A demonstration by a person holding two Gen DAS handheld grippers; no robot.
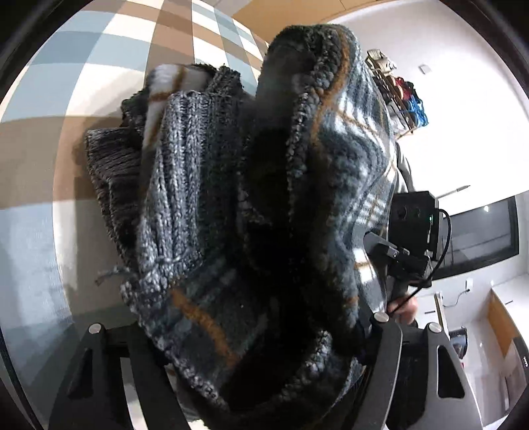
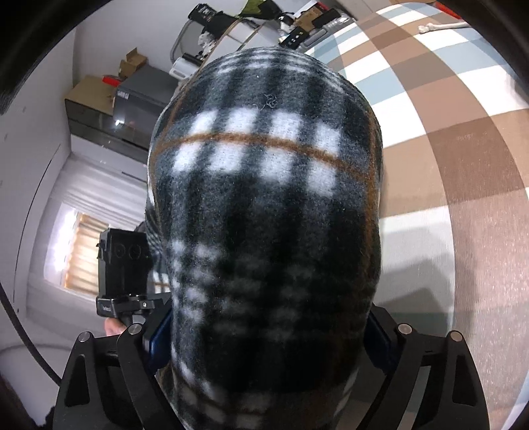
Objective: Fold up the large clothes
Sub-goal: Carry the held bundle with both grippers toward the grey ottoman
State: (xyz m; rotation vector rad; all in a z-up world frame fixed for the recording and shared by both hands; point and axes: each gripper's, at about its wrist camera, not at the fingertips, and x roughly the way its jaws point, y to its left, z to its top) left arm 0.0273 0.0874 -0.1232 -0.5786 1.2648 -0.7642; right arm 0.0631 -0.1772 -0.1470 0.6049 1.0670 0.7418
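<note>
A thick plaid fleece garment [image 1: 347,158], dark blue, white and orange with a grey knitted trim [image 1: 172,185], is bunched up and fills the left wrist view. My left gripper [image 1: 261,347] is shut on this bundle, and the cloth hides its fingertips. In the right wrist view the same plaid fleece [image 2: 264,185] bulges up between the fingers. My right gripper [image 2: 267,330] is shut on it, its blue pads [image 2: 155,334] against the cloth. Each view shows the other gripper's black body [image 1: 413,228] [image 2: 122,261] beside the fabric, with a person's hand [image 1: 406,309] under it.
A carpet of brown, blue and white squares [image 1: 99,66] [image 2: 446,149] lies below. A wall rack with coloured items [image 1: 403,96] and a dark screen [image 1: 479,238] are on the right. Cardboard boxes on a grey cabinet [image 2: 109,96], cluttered shelves [image 2: 251,20] and a curtained window [image 2: 76,251] are in the right wrist view.
</note>
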